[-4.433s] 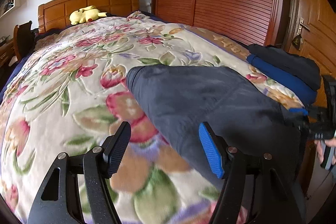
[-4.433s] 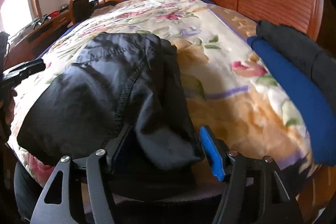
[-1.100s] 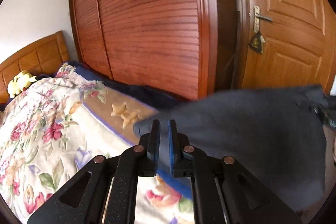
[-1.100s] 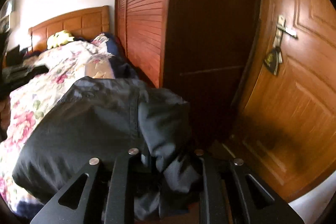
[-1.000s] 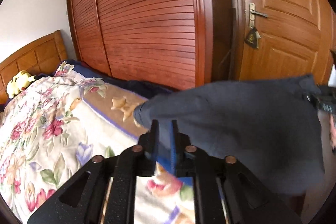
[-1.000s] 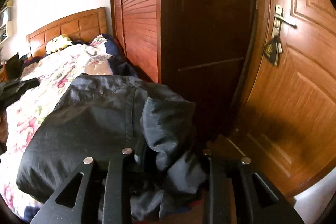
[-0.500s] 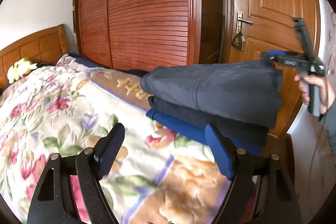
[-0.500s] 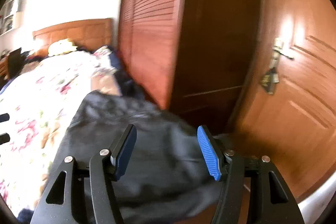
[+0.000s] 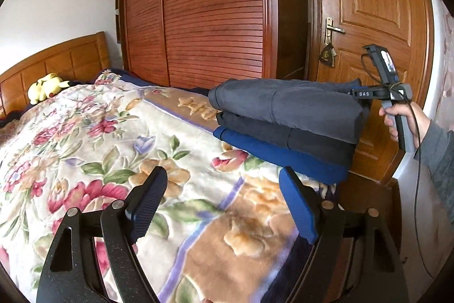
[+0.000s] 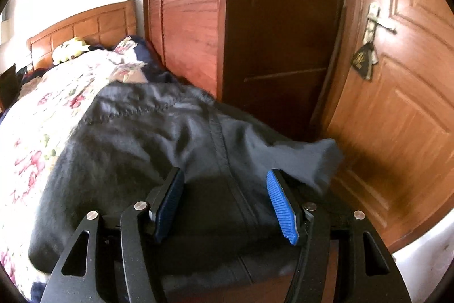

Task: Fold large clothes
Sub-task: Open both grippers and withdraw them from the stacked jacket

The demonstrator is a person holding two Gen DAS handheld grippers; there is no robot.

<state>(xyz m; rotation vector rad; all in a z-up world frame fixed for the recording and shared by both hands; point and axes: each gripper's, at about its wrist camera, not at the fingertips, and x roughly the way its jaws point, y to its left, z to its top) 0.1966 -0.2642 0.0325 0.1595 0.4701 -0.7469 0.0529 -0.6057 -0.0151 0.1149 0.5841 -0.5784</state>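
The folded grey garment (image 9: 286, 107) lay on top of a pile of 3 folded clothes at the corner of the bed, resting on a darker folded piece (image 9: 283, 137), which sat on a blue one (image 9: 281, 156); the pile rested on the floral blanket (image 9: 93, 138) close to the wooden door (image 9: 366, 4); the left gripper (image 9: 224, 206) hung above the blanket just short of the pile, its 2 fingers spread wide with nothing between them; the right gripper (image 10: 225, 200) sat at the far end of the pile, its blue pads (image 10: 281, 203) well apart and clear of the cloth, with the grey garment's seam running below the gap and no fold pinched; in the left wrist view the person's right hand (image 9: 403, 119) gripped that tool's handle beside the door; a louvred wardrobe (image 9: 210, 19) stood along the far side of the bed, and a yellow plush toy (image 9: 46, 87) lay against the wooden headboard (image 9: 56, 58); a dark tag (image 10: 364, 61) hung from the door handle (image 10: 378, 19).
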